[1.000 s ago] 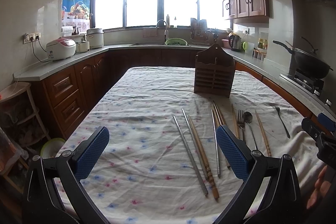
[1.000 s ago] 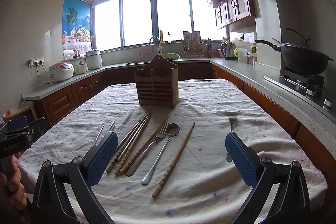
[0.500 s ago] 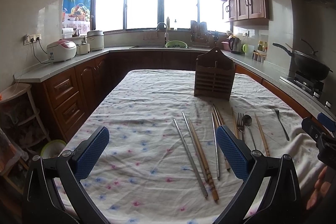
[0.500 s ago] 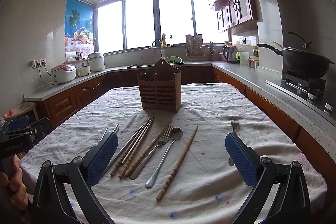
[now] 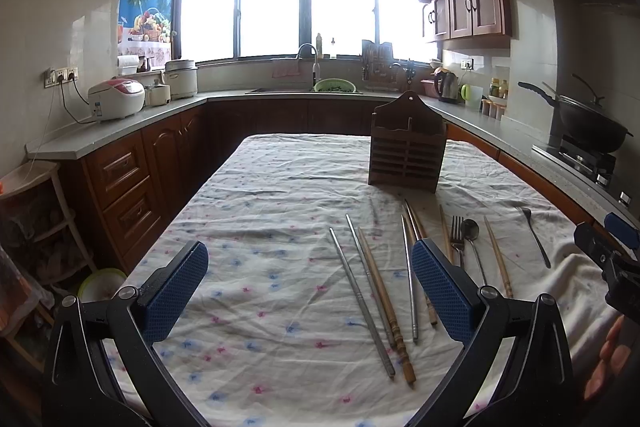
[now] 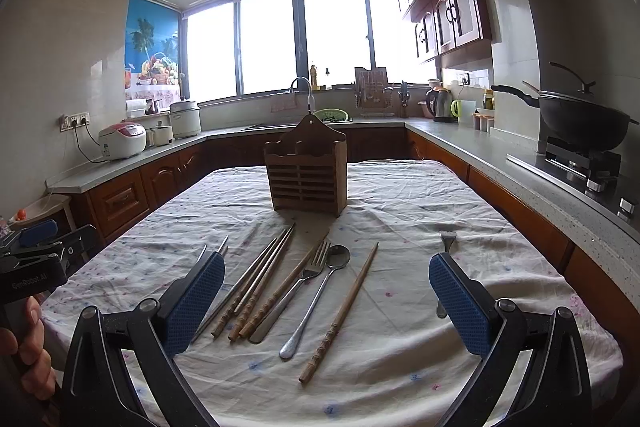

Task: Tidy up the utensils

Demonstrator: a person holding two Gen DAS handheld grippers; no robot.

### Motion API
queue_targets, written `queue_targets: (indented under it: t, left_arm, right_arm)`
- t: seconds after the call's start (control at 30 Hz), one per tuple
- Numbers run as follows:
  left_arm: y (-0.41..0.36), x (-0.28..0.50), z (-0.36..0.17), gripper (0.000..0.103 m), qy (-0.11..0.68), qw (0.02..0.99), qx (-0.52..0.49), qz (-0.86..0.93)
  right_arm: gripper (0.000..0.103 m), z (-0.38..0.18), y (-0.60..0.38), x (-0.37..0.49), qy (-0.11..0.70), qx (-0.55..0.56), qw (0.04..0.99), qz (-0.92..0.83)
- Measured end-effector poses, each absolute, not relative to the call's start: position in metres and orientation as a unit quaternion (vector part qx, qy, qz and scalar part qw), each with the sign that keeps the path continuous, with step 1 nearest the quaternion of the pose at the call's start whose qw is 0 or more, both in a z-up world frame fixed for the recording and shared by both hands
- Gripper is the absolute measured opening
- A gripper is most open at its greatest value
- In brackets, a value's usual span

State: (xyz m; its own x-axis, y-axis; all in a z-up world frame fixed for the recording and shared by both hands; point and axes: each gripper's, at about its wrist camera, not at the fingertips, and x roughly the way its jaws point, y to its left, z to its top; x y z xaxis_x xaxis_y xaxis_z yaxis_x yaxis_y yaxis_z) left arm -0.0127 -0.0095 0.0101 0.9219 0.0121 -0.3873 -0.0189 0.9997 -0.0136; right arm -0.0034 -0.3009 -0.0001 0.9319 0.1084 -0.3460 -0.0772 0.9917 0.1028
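Both tools are spread wide and hold nothing: the left gripper (image 5: 310,291) and the right gripper (image 6: 326,303) hover above the tablecloth (image 6: 400,359), well short of the utensils.

Risk, judged from the layout: the bundled chopsticks (image 6: 256,283) lie touching and crossing one another, so a closing pinch may catch two or roll one aside. The fork (image 6: 304,279) and spoon (image 6: 320,299) lie flat and just beside each other; thin, smooth handles can slip on loose, wrinkled cloth. The wooden holder (image 6: 307,173) stands free at the far end and may tip if struck during insertion.

The right wrist view shows the holder's two front compartments and the single chopstick (image 6: 340,311). The left wrist view alone shows the whole lone fork (image 5: 534,235) and two metal chopsticks (image 5: 360,295) on the left.
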Motion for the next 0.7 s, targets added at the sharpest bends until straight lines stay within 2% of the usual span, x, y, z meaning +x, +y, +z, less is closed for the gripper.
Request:
queue_targets:
  t: [0.47, 0.7]
  left_arm:
    - [-0.01, -0.01, 0.009, 0.103, 0.204, 0.979, -0.009, 0.005]
    - [-0.005, 0.012, 0.005, 0.103, 0.237, 0.971, -0.024, -0.016]
  right_arm:
    - [0.103, 0.001, -0.299, -0.002, 0.181, 0.045, 0.981, 0.047]
    - [0.103, 0.002, -0.303, 0.009, 0.196, 0.055, 0.978, 0.049]
